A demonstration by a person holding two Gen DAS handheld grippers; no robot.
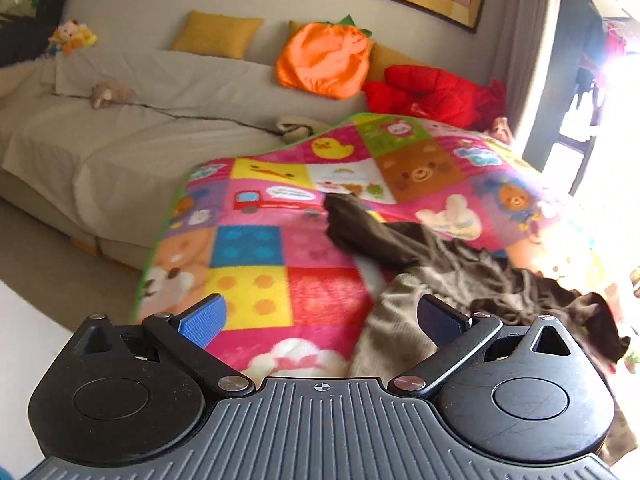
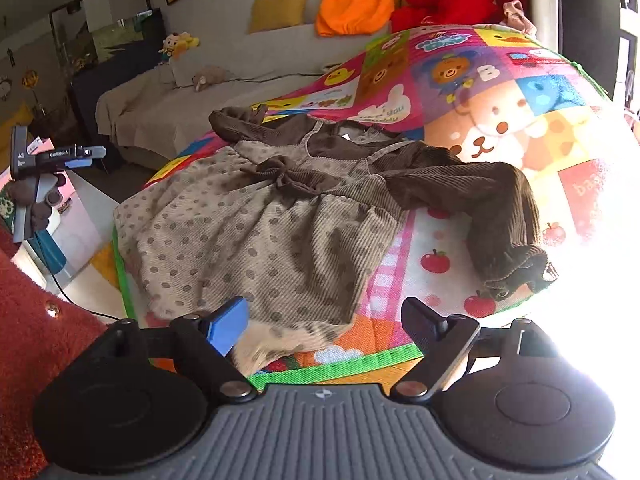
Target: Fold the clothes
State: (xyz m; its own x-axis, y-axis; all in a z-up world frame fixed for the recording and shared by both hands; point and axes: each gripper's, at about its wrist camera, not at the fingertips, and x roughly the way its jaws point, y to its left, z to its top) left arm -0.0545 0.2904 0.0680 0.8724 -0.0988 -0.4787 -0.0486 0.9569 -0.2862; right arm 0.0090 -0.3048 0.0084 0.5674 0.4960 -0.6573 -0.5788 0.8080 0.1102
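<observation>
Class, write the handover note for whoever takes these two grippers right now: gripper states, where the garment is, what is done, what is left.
Left gripper: open, holding nothing.
Right gripper: open, holding nothing, at the hem of the dress.
Dress: lies spread on the patchwork blanket, skirt toward you, both brown sleeves out to the sides.
Done: laid out, no fold visible.
Left: fold sleeves in, then the body.
</observation>
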